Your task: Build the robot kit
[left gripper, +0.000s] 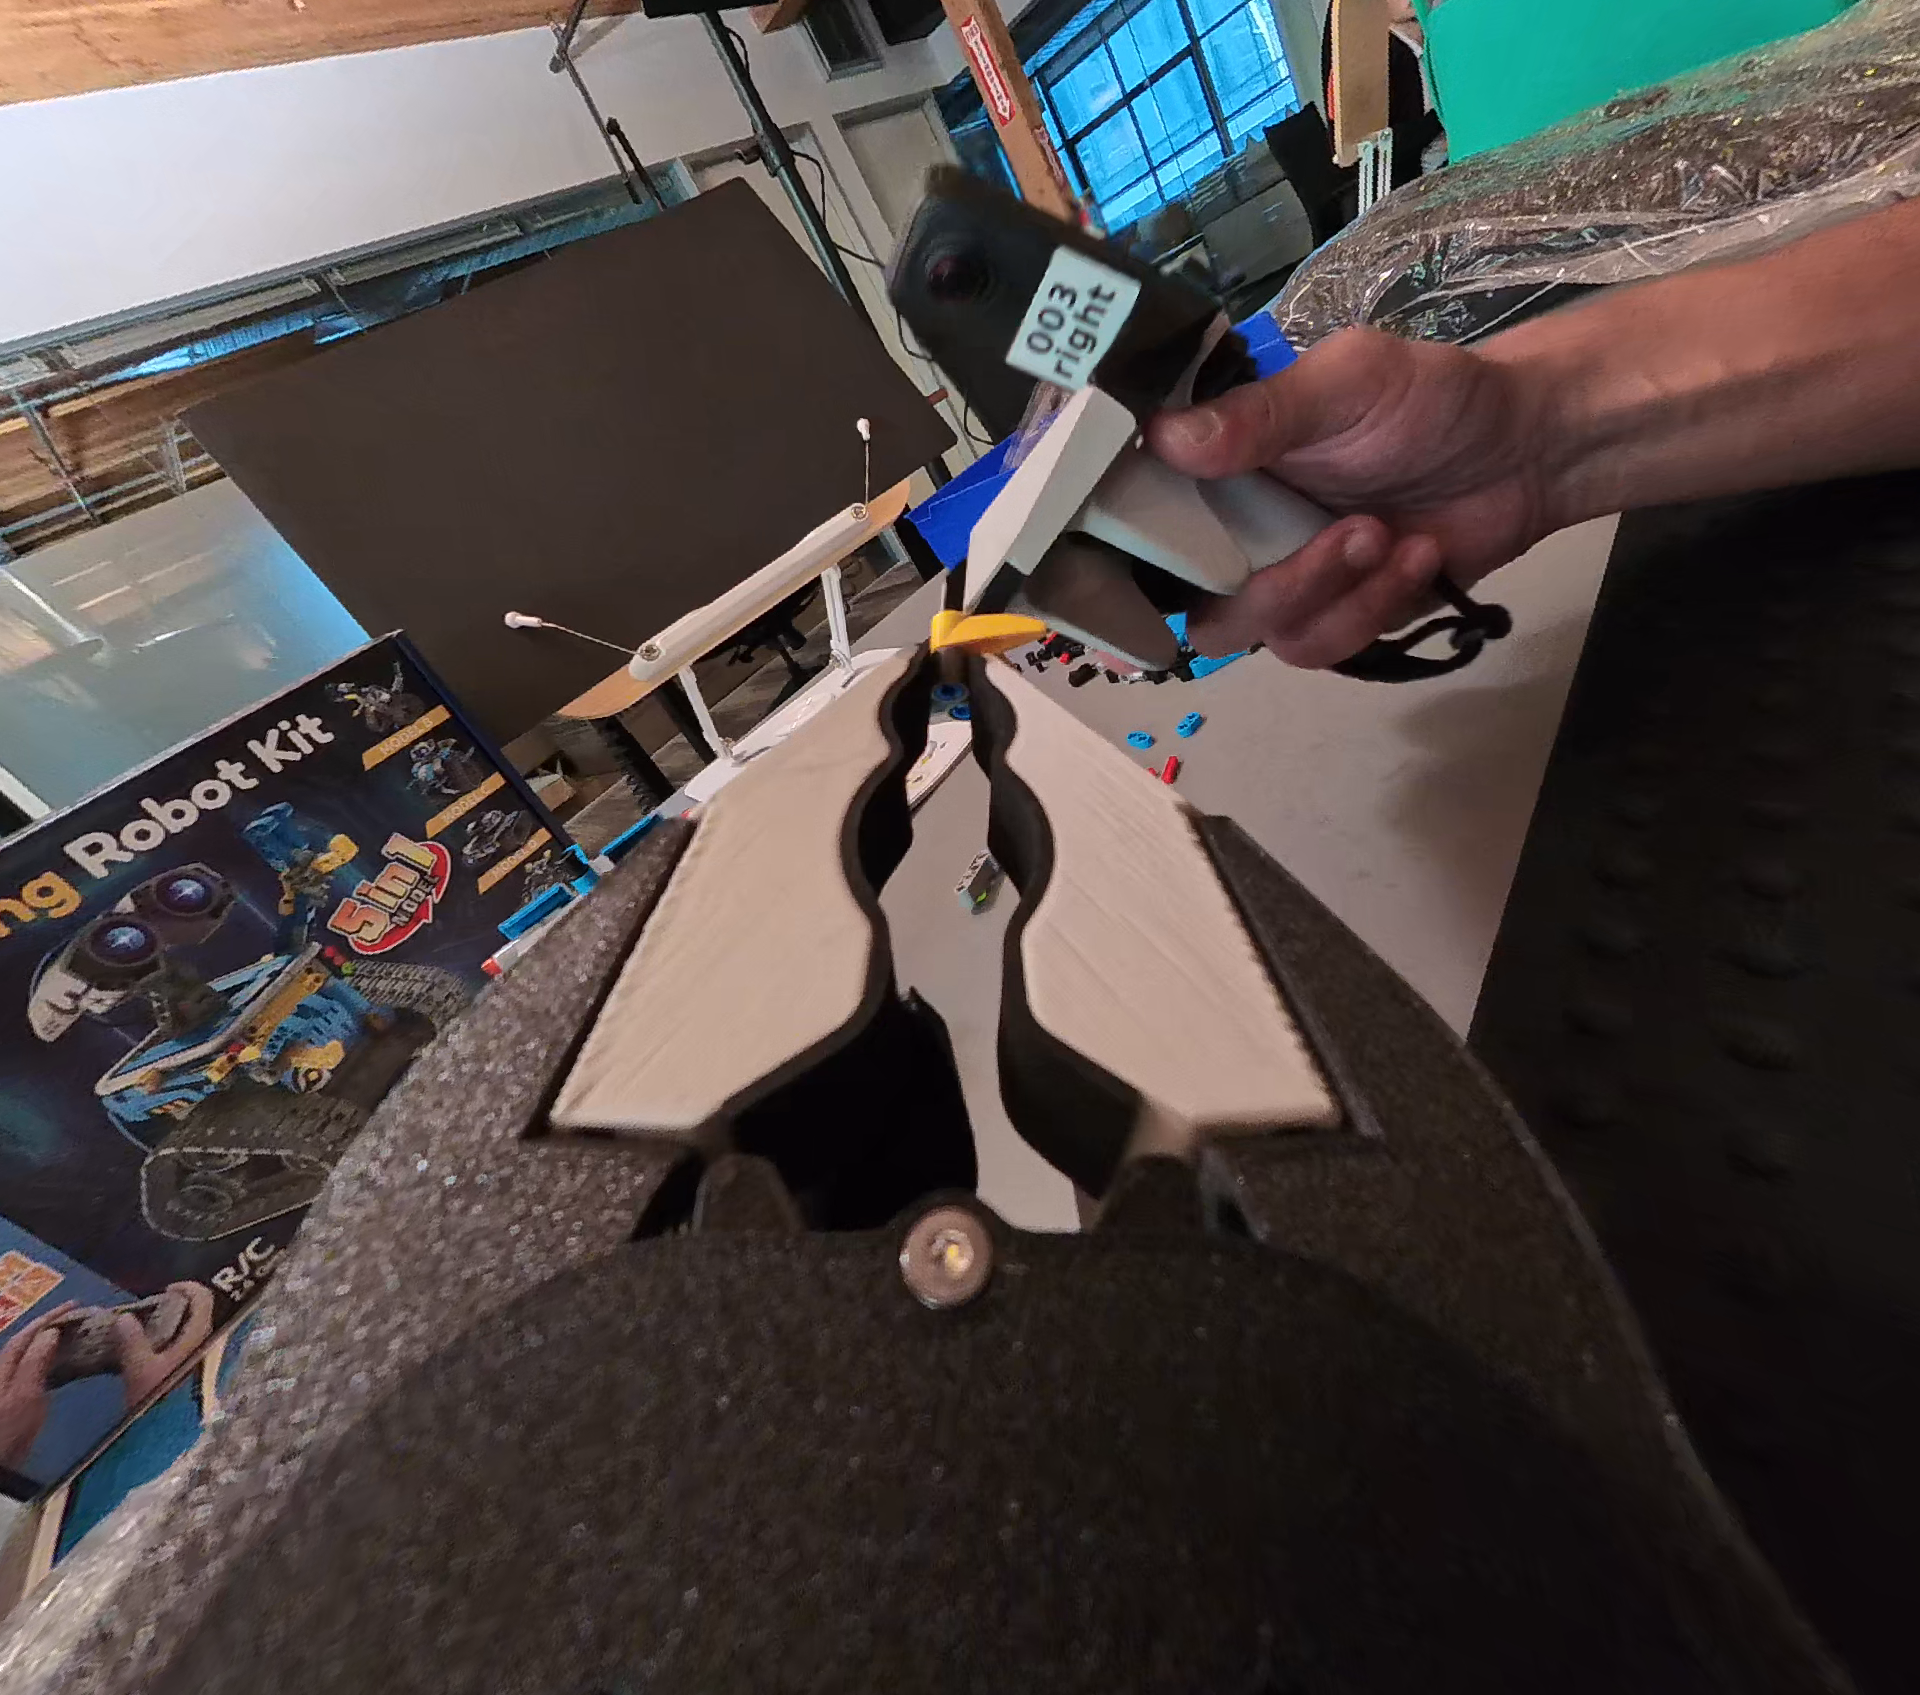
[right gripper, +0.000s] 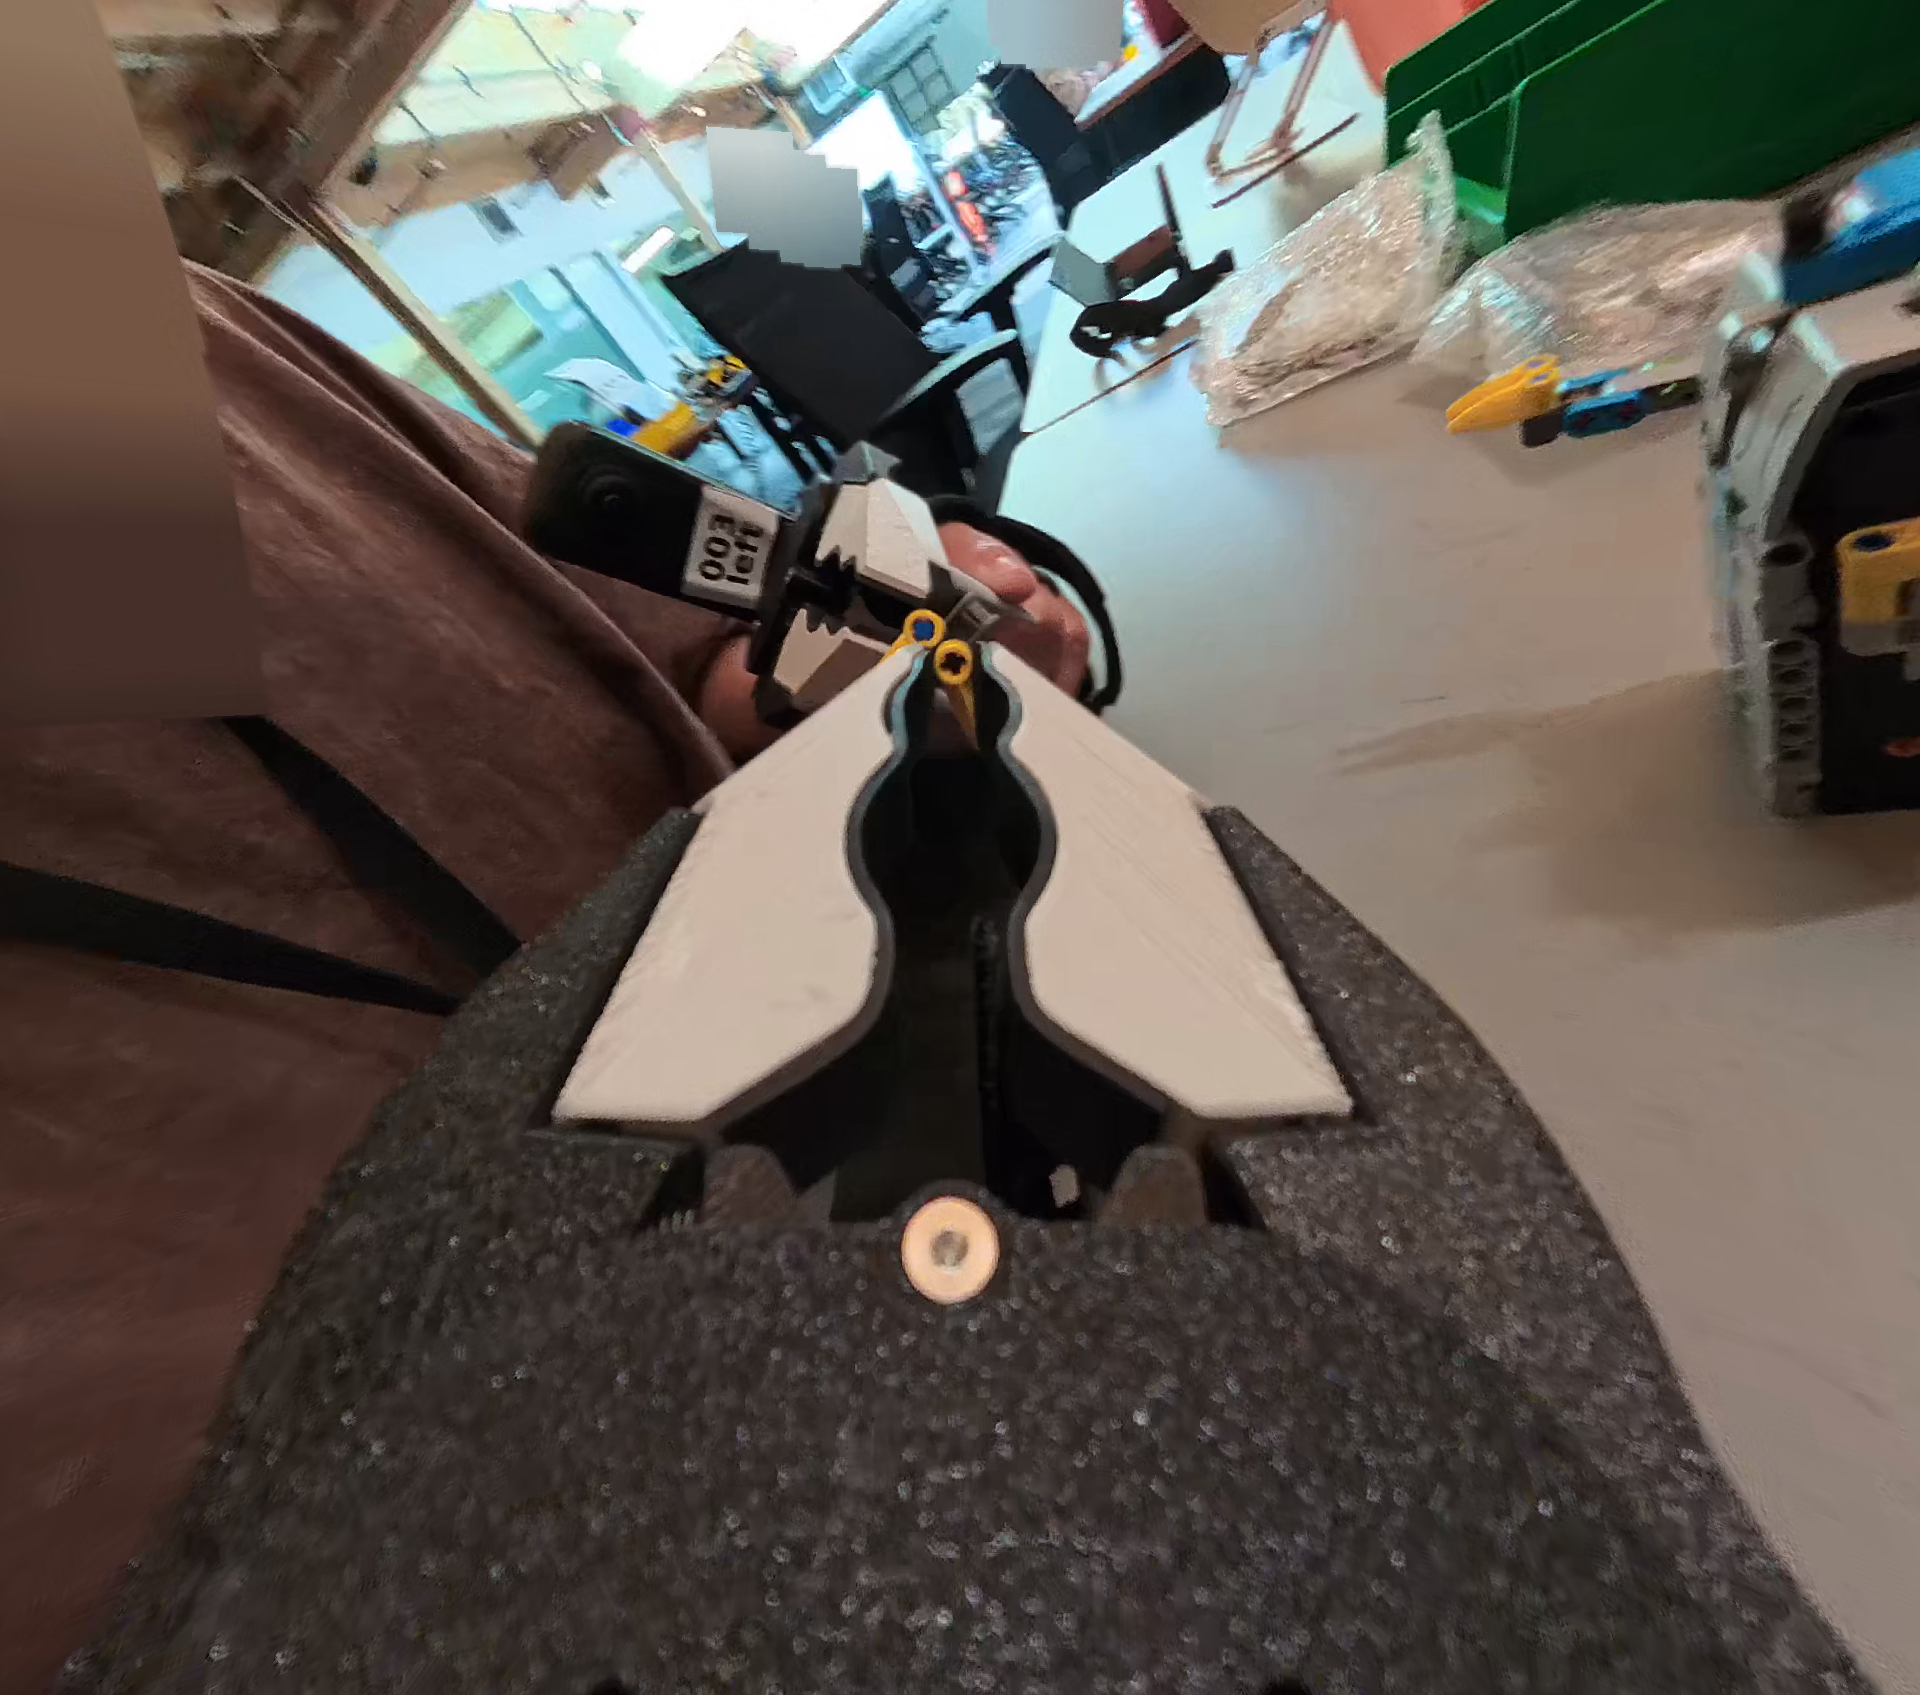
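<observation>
- Yellow piece [left gripper: 987, 629]: small tapered plastic part, held in the air over grey table [left gripper: 1351, 793], not touching it, where the two gripper tips meet.
- R gripper [right gripper: 948, 671]: claw narrow, tips closed onto the piece's round holed end. Grip looks sound.
- L gripper [left gripper: 951, 674]: claw narrow, tips right at the piece's blunt end beside a blue pin. Can't tell if it clamps or only touches, as the contact is hidden by the tips.
- Hand [left gripper: 1382, 492] around the R gripper's handle, to the right of the piece.
- Axis: long axis runs along the R gripper's fingers and roughly crosswise to the L gripper's. Pointed end faces back toward the R gripper's body. Blunt holed end faces out, toward the L tips.
- Handling, in my judgement: hold is shallow at one end only, so the piece could pivot. Keep R pressure steady, bring L in square to the axis, avoid twist.
- Near the piece: loose blue and red bits [left gripper: 1164, 736] on the table beyond it; printed kit box [left gripper: 239, 918] well to its left; grey-black built model [right gripper: 1808, 565] well to its right in the R view.
</observation>
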Action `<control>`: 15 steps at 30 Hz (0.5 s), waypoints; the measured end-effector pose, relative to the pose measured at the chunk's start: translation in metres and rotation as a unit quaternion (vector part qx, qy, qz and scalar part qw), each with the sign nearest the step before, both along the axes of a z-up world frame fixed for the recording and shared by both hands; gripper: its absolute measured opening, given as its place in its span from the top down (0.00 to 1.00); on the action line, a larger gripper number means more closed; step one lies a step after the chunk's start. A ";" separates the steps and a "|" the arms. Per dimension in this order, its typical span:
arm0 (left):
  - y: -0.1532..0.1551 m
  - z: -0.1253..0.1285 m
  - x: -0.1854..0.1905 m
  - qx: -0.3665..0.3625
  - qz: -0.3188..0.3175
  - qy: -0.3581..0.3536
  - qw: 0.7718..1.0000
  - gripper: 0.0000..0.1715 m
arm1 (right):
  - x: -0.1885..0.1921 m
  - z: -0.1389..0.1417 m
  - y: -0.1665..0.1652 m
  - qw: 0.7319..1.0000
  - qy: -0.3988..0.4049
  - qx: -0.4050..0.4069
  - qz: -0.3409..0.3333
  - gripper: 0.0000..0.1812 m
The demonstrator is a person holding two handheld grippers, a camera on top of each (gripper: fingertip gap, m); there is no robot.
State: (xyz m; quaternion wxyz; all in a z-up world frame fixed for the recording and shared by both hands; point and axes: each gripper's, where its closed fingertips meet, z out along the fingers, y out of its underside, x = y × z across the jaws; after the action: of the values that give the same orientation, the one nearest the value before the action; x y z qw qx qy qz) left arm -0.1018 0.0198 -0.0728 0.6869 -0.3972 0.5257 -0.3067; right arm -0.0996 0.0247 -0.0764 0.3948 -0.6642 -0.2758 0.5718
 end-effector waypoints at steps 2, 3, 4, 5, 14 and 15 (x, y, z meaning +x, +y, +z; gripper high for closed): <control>-0.002 0.001 0.000 0.000 -0.003 -0.003 1.000 0.96 | 0.000 0.001 -0.002 0.999 0.028 -0.023 0.016 0.96; -0.002 0.002 0.000 -0.002 -0.005 -0.007 1.000 0.96 | 0.000 0.001 -0.002 0.999 0.038 -0.028 0.019 0.96; -0.002 0.002 -0.001 -0.008 -0.008 -0.010 1.000 0.96 | -0.001 0.002 -0.002 0.998 0.044 -0.031 0.021 0.97; -0.002 0.003 -0.001 -0.015 -0.013 -0.014 1.000 0.96 | -0.001 0.002 -0.002 0.998 0.045 -0.031 0.021 0.97; -0.015 0.019 -0.007 -0.060 -0.081 -0.076 0.992 0.96 | -0.008 0.015 -0.014 0.986 0.131 -0.071 0.076 0.96; -0.014 0.020 -0.007 -0.074 -0.089 -0.079 0.990 0.96 | -0.009 0.015 -0.013 0.986 0.130 -0.069 0.073 0.96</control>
State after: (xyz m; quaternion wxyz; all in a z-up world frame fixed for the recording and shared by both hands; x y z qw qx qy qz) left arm -0.1090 0.0061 -0.0532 0.6651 -0.3731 0.4788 -0.4349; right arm -0.1082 0.0113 -0.0611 0.3379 -0.5874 -0.2299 0.6985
